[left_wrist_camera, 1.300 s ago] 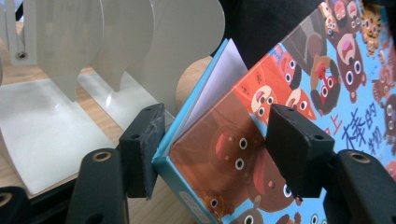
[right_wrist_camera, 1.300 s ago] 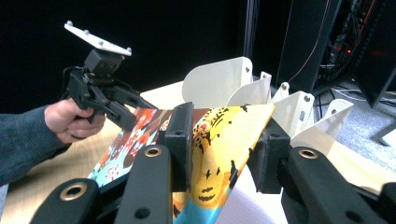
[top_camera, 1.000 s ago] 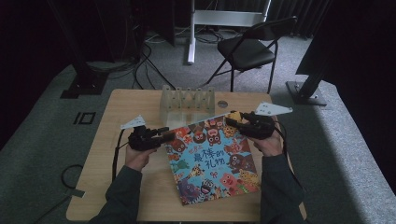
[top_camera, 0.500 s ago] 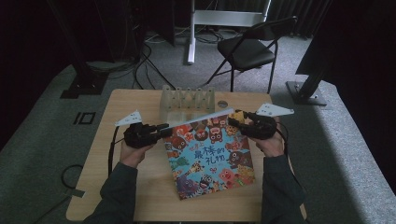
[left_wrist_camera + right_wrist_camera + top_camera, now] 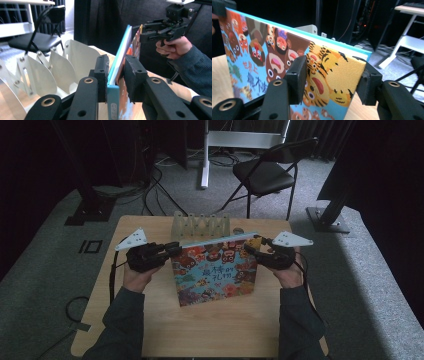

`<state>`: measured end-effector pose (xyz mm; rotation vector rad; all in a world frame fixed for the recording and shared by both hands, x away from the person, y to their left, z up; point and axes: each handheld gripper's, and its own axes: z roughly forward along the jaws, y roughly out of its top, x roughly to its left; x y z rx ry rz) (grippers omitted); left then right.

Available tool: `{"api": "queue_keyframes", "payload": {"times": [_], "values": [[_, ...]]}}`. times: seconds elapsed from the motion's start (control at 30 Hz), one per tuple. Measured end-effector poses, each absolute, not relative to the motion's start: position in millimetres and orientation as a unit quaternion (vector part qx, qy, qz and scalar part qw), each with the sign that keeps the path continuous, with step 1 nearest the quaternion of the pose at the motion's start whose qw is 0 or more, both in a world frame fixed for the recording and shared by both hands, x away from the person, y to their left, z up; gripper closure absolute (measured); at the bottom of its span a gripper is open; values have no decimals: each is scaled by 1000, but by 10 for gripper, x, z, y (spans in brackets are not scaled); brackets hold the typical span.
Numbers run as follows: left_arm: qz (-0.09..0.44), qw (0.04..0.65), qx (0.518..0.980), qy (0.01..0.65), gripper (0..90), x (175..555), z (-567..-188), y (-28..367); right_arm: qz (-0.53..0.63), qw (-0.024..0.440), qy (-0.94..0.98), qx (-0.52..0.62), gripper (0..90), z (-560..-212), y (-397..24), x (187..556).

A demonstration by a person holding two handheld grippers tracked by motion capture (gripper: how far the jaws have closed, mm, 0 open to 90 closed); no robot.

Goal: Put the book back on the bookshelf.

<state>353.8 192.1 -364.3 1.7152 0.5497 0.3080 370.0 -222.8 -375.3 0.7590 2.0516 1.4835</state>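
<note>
A colourful picture book [image 5: 215, 270] with cartoon animals stands nearly upright on the wooden table [image 5: 215, 335], its top edge highest. My left gripper [image 5: 175, 249] is shut on the book's upper left edge. Its jaws have just been closing, and its pads [image 5: 102, 67] clamp the teal spine [image 5: 113, 100]. My right gripper [image 5: 250, 249] is at the upper right corner. Its jaws have just been opening and now straddle the tiger-printed corner [image 5: 329, 72] loosely, one fingertip [image 5: 298, 75] in front of the cover. The left gripper view shows the right gripper [image 5: 143, 32] far along the book's top.
A white fan-fold rack [image 5: 200, 226] with petal-shaped dividers [image 5: 50, 70] stands just behind the book at the table's far edge. A black folding chair [image 5: 265, 172] and dark stand bases [image 5: 327, 220] sit on the grey floor beyond. Cables trail from both grippers.
The book has swung up from lying slanted on the table to standing almost upright. My left hand has risen with its edge; the right hand has stayed at the far corner.
</note>
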Motion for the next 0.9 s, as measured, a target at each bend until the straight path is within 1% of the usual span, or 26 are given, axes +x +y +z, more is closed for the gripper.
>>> {"api": "queue_keyframes", "payload": {"times": [0.13,0.37,0.4,0.43,0.5,0.57,0.63,0.9], "values": [[150,608,745,229,741,3517,-3610,1915,550,254,746,276,487,-3761,-2219,3698],[145,623,740,211,728,3472,-3675,1938,560,249,743,270,484,-3794,-2235,3676],[140,625,740,204,707,3469,-3680,1932,562,247,742,268,485,-3801,-2246,3668],[136,625,743,197,640,3466,-3687,1918,564,246,742,268,490,-3805,-2252,3657],[136,616,751,194,555,3464,-3709,1872,569,243,740,264,509,-3809,-2276,3630],[132,613,754,194,508,3474,-3735,1845,572,239,739,262,519,-3811,-2295,3616],[128,618,753,189,501,3479,-3756,1831,573,238,739,261,519,-3815,-2302,3613],[121,618,757,175,530,3476,-3853,1754,574,231,741,262,512,-3833,-2330,3605]]}}
